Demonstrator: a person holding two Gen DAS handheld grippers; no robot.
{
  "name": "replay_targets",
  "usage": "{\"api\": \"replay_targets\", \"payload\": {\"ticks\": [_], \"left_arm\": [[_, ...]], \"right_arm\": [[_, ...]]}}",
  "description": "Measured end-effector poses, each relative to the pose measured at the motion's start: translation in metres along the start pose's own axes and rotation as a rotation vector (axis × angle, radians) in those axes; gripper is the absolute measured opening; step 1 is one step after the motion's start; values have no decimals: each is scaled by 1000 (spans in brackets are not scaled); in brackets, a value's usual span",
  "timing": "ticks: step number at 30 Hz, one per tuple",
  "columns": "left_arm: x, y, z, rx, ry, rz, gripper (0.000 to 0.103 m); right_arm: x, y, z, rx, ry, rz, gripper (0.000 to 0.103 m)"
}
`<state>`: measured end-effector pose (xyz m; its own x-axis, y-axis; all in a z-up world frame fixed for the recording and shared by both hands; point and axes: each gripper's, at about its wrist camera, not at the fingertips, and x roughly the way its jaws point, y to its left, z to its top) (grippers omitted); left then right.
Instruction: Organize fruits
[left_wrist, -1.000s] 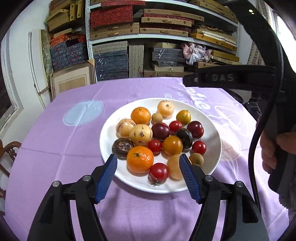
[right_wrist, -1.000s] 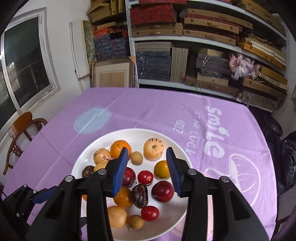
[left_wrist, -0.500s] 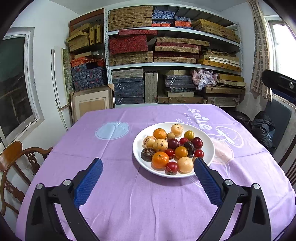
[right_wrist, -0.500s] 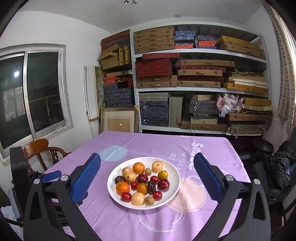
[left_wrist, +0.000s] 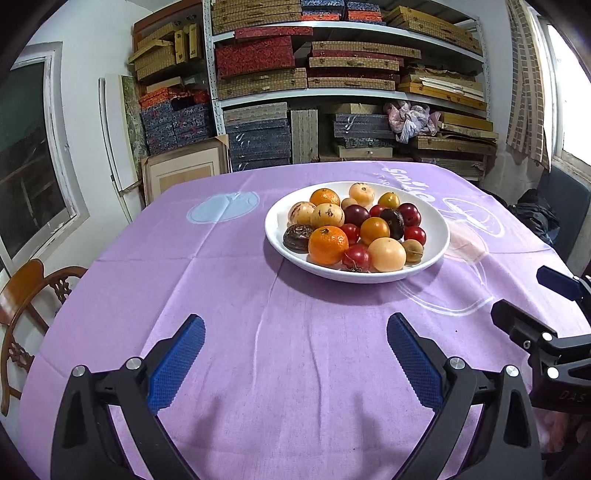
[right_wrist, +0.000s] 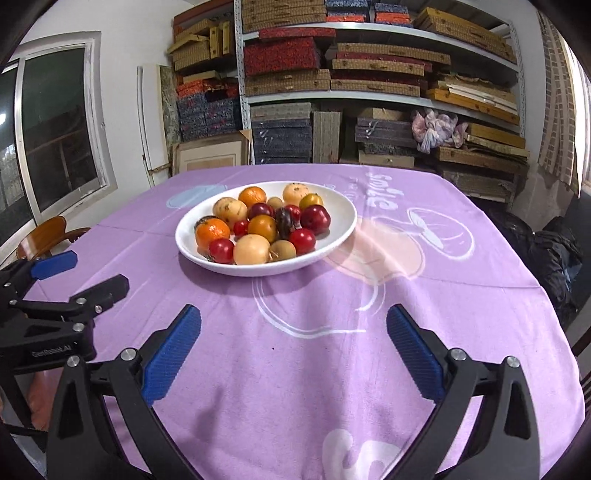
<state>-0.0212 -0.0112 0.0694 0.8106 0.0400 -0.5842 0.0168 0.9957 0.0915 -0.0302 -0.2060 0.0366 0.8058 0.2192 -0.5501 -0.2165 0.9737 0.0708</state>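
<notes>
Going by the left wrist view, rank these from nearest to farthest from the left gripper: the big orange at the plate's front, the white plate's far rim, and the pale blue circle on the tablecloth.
1. Big orange, front of the plate, nearest the left gripper.
2. Pale blue circle, left on the cloth.
3. White plate's far rim, farthest.

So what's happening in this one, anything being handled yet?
Nothing is held. A person has a gripper in each hand, and both the left gripper and right gripper hang open and empty over the purple tablecloth, short of the white plate. All the fruit, including the big orange, is piled on that plate.
</notes>
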Motion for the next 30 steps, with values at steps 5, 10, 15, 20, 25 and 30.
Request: {"api": "replay_targets", "payload": {"ticks": [5, 10, 15, 20, 25, 30], "left_arm": [[16, 4, 6, -28, 49, -5, 100], [35, 6, 15, -27, 127, 28, 100], [40, 8, 10, -28, 128, -15, 100], [42, 1, 7, -8, 134, -53, 100], [36, -3, 12, -15, 78, -54, 100], [39, -6, 18, -11, 88, -75, 100]], "right_arm": [[10, -5, -2, 8, 14, -32, 99], [30, -6, 5, 2, 98, -50, 99], [43, -6, 7, 8, 117, -73, 99], [49, -9, 7, 20, 125, -35, 99], [47, -6, 11, 15, 116, -16, 99], [51, -10, 11, 36, 121, 0, 99]]}}
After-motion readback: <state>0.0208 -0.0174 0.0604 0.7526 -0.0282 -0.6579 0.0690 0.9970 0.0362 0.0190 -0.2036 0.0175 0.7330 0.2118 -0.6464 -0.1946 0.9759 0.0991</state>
